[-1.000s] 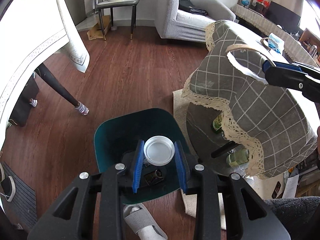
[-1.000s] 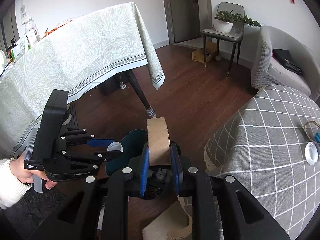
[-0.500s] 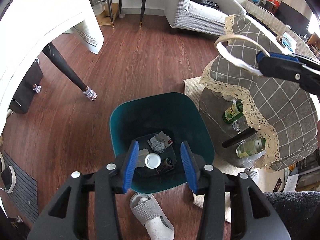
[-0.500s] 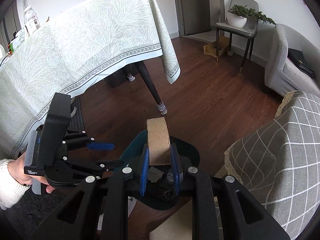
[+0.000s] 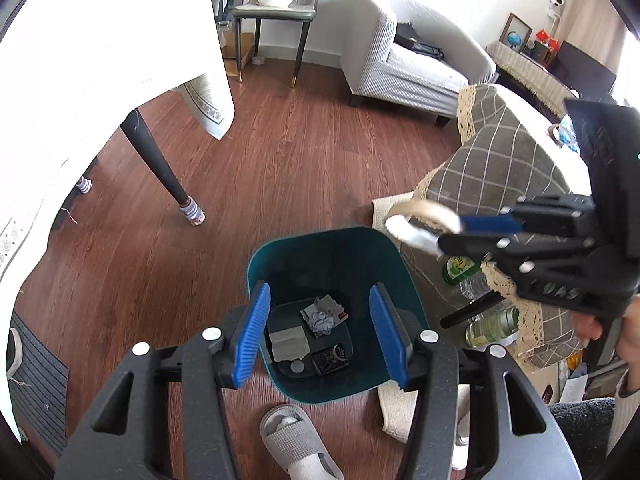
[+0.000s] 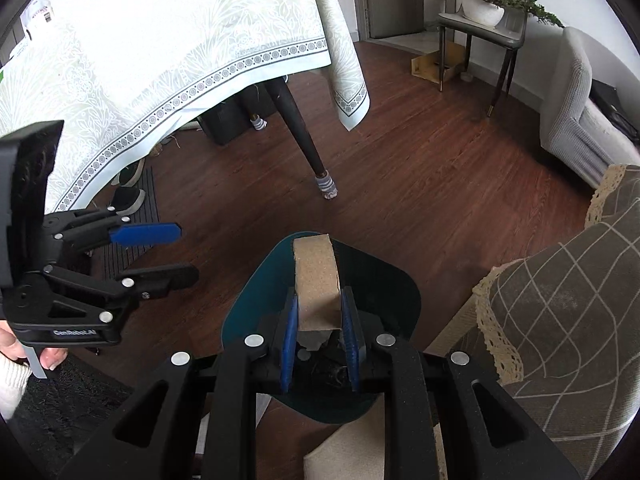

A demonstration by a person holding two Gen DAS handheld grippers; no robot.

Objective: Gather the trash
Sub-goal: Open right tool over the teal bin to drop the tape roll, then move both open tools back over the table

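A teal trash bin [image 5: 280, 256] stands on the wood floor; it also shows in the right wrist view [image 6: 248, 300]. Inside lie crumpled paper [image 5: 322, 316], a folded grey piece, a dark wrapper and a small white cap [image 5: 297, 367]. My left gripper [image 5: 318, 334] is open and empty above the bin. My right gripper [image 6: 318, 334] is shut on a brown cardboard tape roll [image 6: 316, 280] and holds it over the bin's rim; the roll also shows in the left wrist view [image 5: 420, 218].
A table with a pale tablecloth [image 6: 180, 52] and dark leg [image 5: 160, 168] stands left. A low table under grey checked cloth [image 5: 492, 168] sits right, with bottles [image 5: 460, 270] beneath. A grey slipper [image 5: 296, 440] lies near the bin. A sofa [image 5: 408, 64] stands behind.
My left gripper opened and dropped the white cap into the bin, then rose. My right gripper moved with the tape roll to over the bin.
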